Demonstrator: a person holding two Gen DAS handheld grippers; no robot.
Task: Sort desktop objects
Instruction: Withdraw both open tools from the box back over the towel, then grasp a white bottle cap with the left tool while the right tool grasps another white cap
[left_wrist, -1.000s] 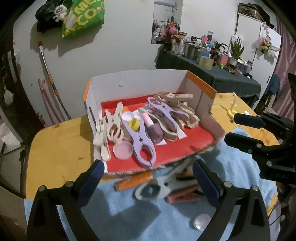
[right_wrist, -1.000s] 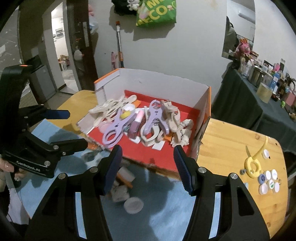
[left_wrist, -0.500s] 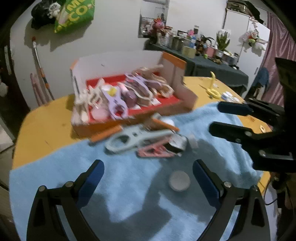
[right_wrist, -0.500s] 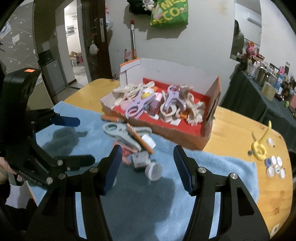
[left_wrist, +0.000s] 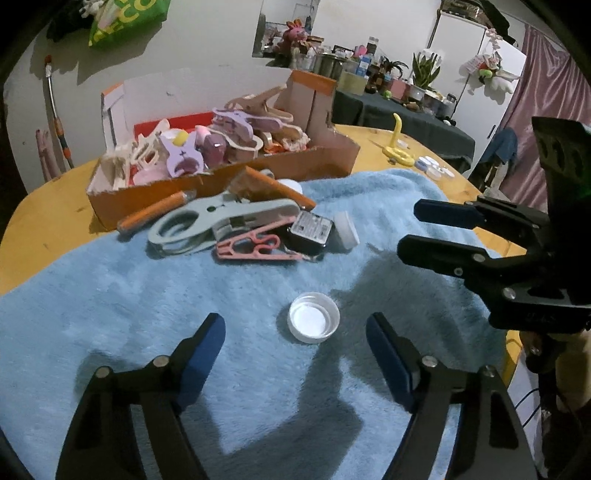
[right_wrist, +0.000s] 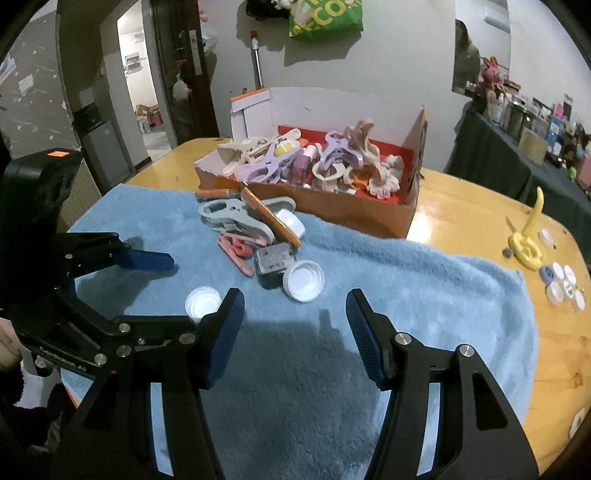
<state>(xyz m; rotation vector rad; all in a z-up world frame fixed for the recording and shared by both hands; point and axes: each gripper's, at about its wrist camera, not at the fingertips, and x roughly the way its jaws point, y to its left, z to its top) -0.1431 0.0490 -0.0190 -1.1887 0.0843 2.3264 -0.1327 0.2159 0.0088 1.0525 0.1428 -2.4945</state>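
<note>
Currently both jaws wide, holding nothing: left gripper (left_wrist: 295, 334), right gripper (right_wrist: 295, 321). White cap (left_wrist: 313, 322) lies on the blue towel (left_wrist: 110, 302) between the left jaws. Clip pile (left_wrist: 236, 232) against the box (left_wrist: 229, 184) toward the desk's far edge.

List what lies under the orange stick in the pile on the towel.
The orange stick rests across the grey-green clip and beside a white cap. Whatever lies under the clip is covered.
</note>
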